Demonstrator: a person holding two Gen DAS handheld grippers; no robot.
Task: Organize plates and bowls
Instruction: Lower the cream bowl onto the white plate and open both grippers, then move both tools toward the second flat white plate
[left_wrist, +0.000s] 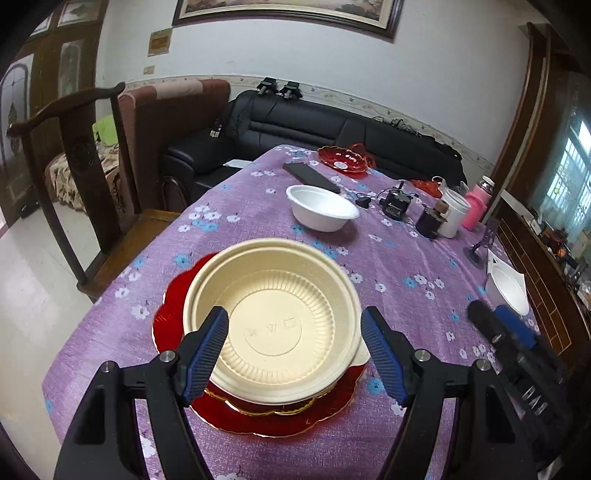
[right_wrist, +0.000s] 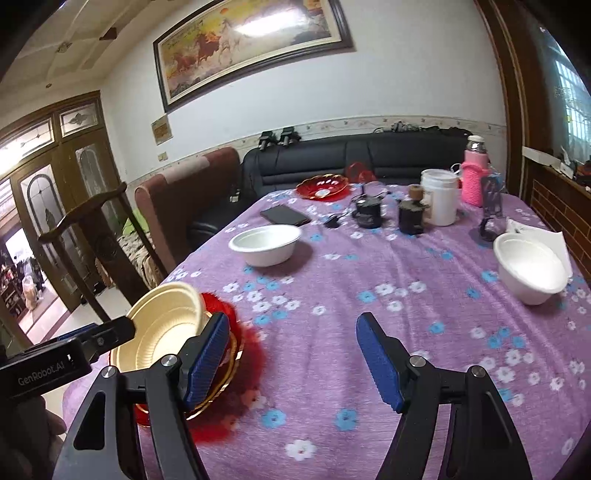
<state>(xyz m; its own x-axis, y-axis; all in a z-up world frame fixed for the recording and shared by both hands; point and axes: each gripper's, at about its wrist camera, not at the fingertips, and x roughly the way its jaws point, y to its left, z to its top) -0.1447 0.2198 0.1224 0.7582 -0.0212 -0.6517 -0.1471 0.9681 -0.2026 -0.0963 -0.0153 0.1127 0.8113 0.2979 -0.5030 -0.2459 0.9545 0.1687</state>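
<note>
Both sets of jaws apart, nothing clamped: left gripper (left_wrist: 295, 354) hanging over the cream bowl (left_wrist: 271, 325), pads clear of its rim on either side; right gripper (right_wrist: 291, 358) over bare purple floral tablecloth (right_wrist: 332, 295), nothing between its pads. Cream bowl near the table's near-left corner, empty, nested in a stack on a red scalloped plate (left_wrist: 258, 417), gold-edged rim of another dish showing in between. Probably thin ribbed plastic: light, a bit flexible, slick; best taken by pinching the rim wall, gently, to avoid buckling. Red plate looks glossy and rigid, possibly brittle; flat on the cloth, so hard to get under, edge grip only. Mid-table, toward the left edge, white bowl (right_wrist: 265, 244), empty, upright, well apart from the stack. Second white bowl (right_wrist: 530, 272) near the right edge, empty, beside a white napkin (right_wrist: 546, 236). Both look like light foam or pulp, easily crushed; rim pinch again. Far end: dark flat phone-like slab (right_wrist: 284, 215), small red dish (right_wrist: 322, 187), white tub (right_wrist: 439, 197), pink-sleeved bottle (right_wrist: 474, 177); contents impossible to tell.
</note>
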